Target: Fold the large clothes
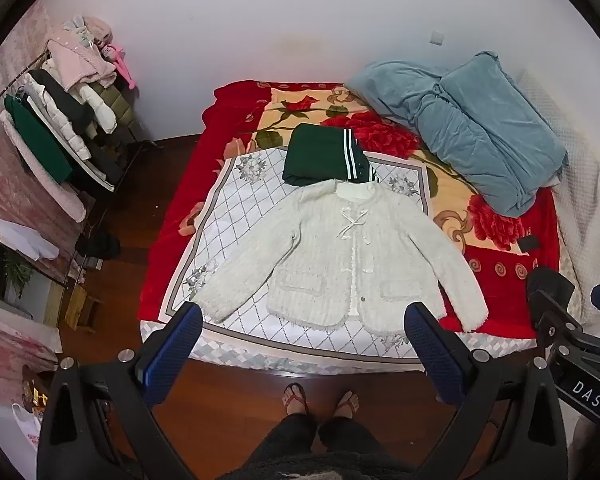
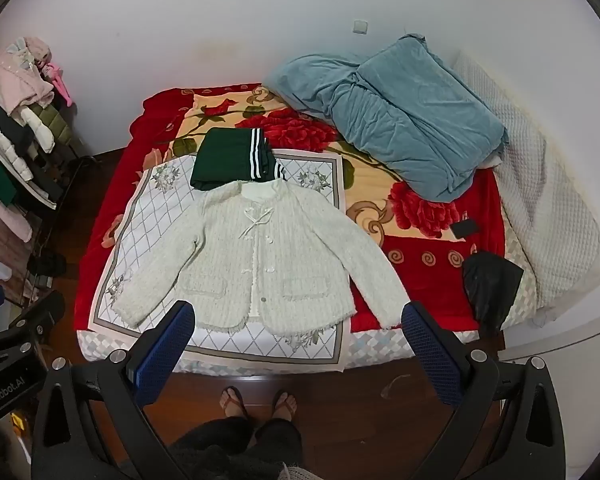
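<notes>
A white fuzzy jacket [image 1: 340, 256] lies spread flat, front up, sleeves out, on a white diamond-patterned cloth [image 1: 236, 216] on the bed; it also shows in the right wrist view [image 2: 256, 264]. A folded dark green garment with white stripes [image 1: 324, 156] lies just behind its collar, and shows in the right wrist view too [image 2: 232, 160]. My left gripper [image 1: 304, 316] is open and empty, held high above the jacket's hem. My right gripper [image 2: 300, 316] is open and empty, also above the hem. Neither touches the cloth.
A rumpled blue blanket [image 1: 468, 132] lies at the back right of the red floral bedspread [image 1: 508, 272]. A small black object [image 2: 465, 227] and a black bag [image 2: 490, 288] lie at the right. A full clothes rack [image 1: 64, 120] stands left. My feet [image 2: 256, 404] stand on the wooden floor.
</notes>
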Available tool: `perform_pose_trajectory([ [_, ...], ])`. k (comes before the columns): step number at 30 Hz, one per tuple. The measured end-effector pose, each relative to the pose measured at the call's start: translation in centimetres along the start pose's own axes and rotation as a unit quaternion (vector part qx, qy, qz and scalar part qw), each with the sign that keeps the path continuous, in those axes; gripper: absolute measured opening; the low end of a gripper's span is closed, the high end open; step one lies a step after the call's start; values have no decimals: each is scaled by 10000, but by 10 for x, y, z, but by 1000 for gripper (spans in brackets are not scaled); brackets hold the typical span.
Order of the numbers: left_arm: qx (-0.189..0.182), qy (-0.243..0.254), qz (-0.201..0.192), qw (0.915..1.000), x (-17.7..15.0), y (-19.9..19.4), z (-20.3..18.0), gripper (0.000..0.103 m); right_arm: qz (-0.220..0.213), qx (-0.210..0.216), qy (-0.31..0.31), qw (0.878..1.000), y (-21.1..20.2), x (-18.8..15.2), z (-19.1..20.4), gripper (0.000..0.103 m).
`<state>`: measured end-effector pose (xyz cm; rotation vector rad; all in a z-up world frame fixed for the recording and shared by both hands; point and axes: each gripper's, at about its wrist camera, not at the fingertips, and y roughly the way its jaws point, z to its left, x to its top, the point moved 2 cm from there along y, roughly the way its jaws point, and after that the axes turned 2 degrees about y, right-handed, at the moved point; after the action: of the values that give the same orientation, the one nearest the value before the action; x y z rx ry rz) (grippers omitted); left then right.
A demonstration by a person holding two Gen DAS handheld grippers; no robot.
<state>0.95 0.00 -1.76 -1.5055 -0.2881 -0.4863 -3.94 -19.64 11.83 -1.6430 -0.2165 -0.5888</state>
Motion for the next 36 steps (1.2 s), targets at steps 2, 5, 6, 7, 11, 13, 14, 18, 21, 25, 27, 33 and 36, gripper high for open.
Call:
perform_pose_trajectory([
  [2,4,1,-13,10000,0,0,0,103,-29,-7,-1,10000,0,0,0,103],
  [5,-14,-14,-30,10000,0,0,0,103,-40,-11,-1,10000,0,0,0,103],
  [6,-12,-16,-32,10000,0,0,0,103,-40,-13,1,10000,0,0,0,103],
  [7,-11,-16,-32,10000,0,0,0,103,-40,-17,2,10000,0,0,0,103],
  [11,-23,-18,-40,10000,0,0,0,103,-42,2,5,10000,0,0,0,103],
  [13,-17,-16,-49,10000,0,0,0,103,-46,-3,0,10000,0,0,0,103],
  [14,-22,-19,-47,10000,0,0,0,103,-47,-12,-7,10000,0,0,0,103],
  [18,-22,-19,-56,10000,0,0,0,103,-59,-6,-4,10000,0,0,0,103],
  [21,-15,-27,-62,10000,1,1,-1,103,-66,-3,-10,10000,1,-4,-2,103],
  [25,-29,-36,-70,10000,8,-5,-6,103,-76,-3,-19,10000,-3,-3,-7,103],
  [27,-39,-34,-73,10000,6,-4,-4,103,-84,-1,-18,10000,-3,-4,-8,103],
  [33,-50,-43,-80,9999,7,-5,-5,103,-104,-9,-23,9999,-2,-11,-9,103],
  [36,-45,-38,-98,9999,7,-5,-6,103,-108,0,-27,9999,-2,-12,-10,103],
])
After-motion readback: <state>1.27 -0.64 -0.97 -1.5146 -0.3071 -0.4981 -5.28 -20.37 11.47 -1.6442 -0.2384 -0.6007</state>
